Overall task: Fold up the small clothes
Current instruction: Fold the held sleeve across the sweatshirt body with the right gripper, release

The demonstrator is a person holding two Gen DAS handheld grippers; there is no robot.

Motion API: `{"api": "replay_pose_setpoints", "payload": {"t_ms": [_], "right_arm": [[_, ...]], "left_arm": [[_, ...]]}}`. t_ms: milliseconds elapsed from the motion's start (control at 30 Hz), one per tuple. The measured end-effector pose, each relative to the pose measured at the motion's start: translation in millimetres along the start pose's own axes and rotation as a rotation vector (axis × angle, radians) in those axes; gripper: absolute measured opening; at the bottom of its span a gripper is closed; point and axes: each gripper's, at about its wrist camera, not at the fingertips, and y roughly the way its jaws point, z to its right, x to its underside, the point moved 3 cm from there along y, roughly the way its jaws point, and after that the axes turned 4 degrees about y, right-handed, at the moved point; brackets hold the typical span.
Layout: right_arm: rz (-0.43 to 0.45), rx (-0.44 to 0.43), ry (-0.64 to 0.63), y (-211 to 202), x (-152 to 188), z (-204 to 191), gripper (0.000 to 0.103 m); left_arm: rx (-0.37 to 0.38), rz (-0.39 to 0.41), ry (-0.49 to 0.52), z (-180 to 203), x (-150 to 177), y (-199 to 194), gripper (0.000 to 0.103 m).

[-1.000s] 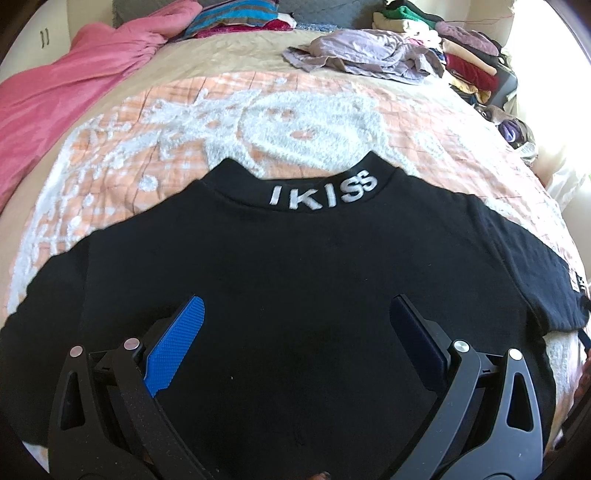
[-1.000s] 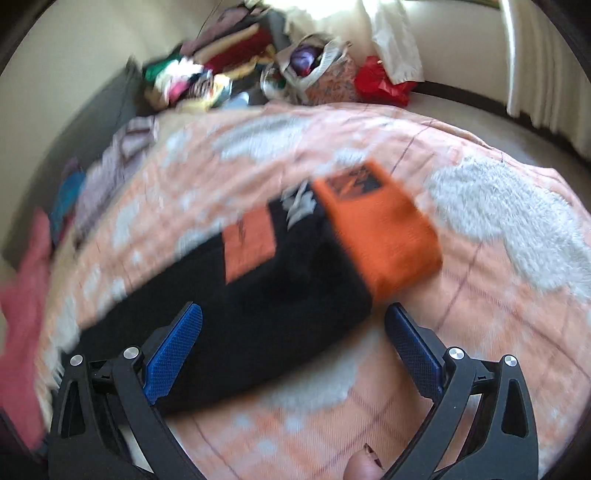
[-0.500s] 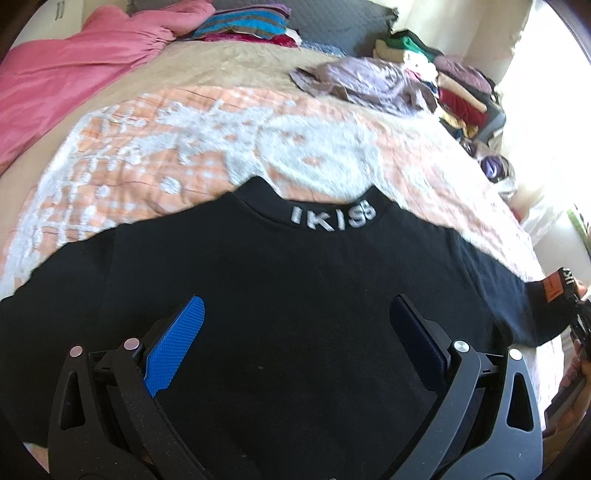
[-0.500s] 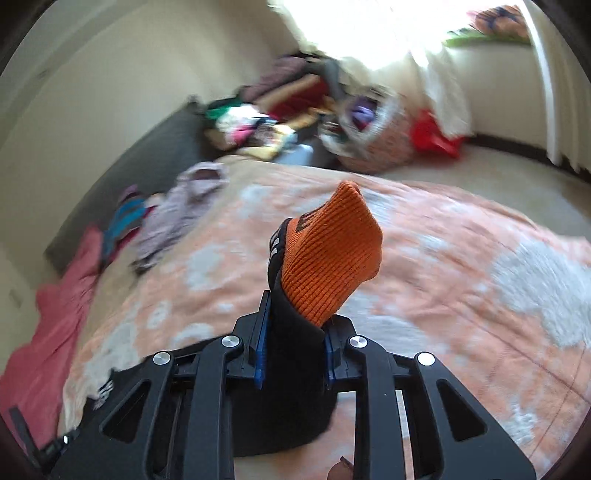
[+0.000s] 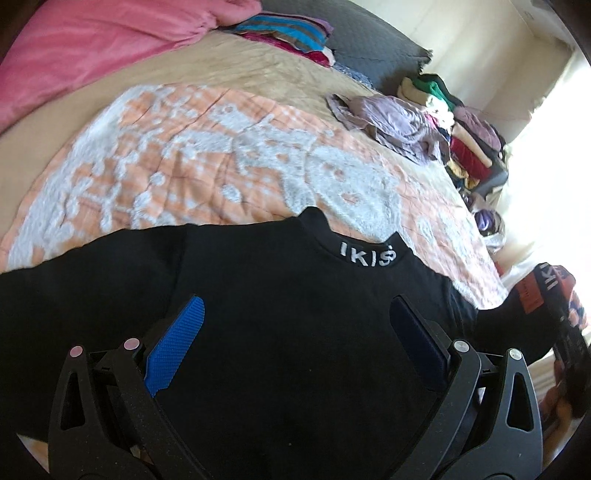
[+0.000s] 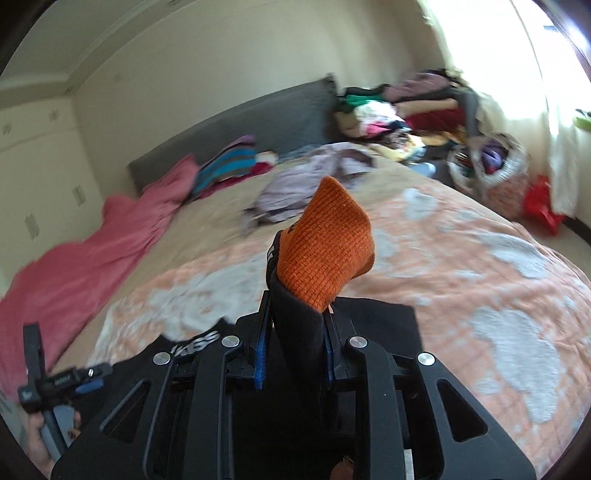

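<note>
A small black sweater (image 5: 280,332) with white letters on its collar (image 5: 367,256) lies spread on the bed. My left gripper (image 5: 295,343) hovers open over its body, with nothing between the blue pads. My right gripper (image 6: 295,350) is shut on the sweater's right sleeve, and the orange ribbed cuff (image 6: 325,254) sticks up beyond the pads. The sleeve is lifted off the bed. In the left wrist view the raised sleeve with its orange patch (image 5: 532,299) shows at the far right edge. In the right wrist view the left gripper (image 6: 62,384) and a hand appear at the bottom left.
An orange and white quilt (image 5: 221,155) covers the bed. A pink blanket (image 5: 81,44) lies at the far left. A crumpled lilac garment (image 5: 391,122) and striped folded clothes (image 5: 288,29) sit near the grey headboard. A clothes pile (image 6: 406,107) and a basket (image 6: 495,166) stand beside the bed.
My right gripper closed on the orange-cuffed sleeve and lifted it up and across toward the sweater's body. The left gripper stayed open and shifted over the sweater with a roll.
</note>
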Motion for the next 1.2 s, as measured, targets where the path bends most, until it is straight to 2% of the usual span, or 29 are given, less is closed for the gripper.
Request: {"api": "replay_pose_setpoints", "payload": {"t_ms": [200,400,500,567,667,700,767,833,900,1033,1067,1200], "right_arm": [[-0.066,-0.055,-0.126,25,29,-67,0.021],[-0.139,-0.114,-0.162,53,61,-108,0.023],[-0.177,-0.137,-0.175,64,76,-124,0.024],[-0.212,-0.157,-0.194,70,88,-135,0.029],[-0.257,-0.202,-0.237,73,106,-154,0.044],[-0.271,-0.211,-0.259,73,111,-159,0.054],[-0.295,-0.240,-0.307,65,120,-167,0.058],[-0.304,-0.249,-0.329,55,125,-167,0.068],[-0.303,-0.260,-0.327,43,127,-163,0.070],[-0.294,-0.235,-0.275,20,124,-136,0.074],[-0.290,-0.229,-0.257,15,123,-129,0.074],[-0.279,-0.201,-0.201,1,122,-106,0.074]], "left_arm": [[0.073,-0.009,-0.063,-13,-2,-5,0.094],[0.135,-0.009,-0.113,-22,-1,-7,0.094],[0.191,-0.026,-0.151,-27,1,-4,0.094],[0.215,-0.029,-0.160,-29,1,-4,0.094],[0.265,-0.038,-0.165,-27,2,-4,0.094],[0.277,-0.042,-0.167,-26,3,-3,0.094],[0.305,-0.055,-0.160,-23,5,-2,0.093],[0.324,-0.078,-0.152,-17,10,2,0.092],[0.350,-0.110,-0.142,-11,16,8,0.085],[0.300,-0.187,-0.084,1,35,22,0.061],[0.295,-0.205,-0.076,3,40,25,0.058],[0.267,-0.201,-0.030,12,46,35,0.045]]}}
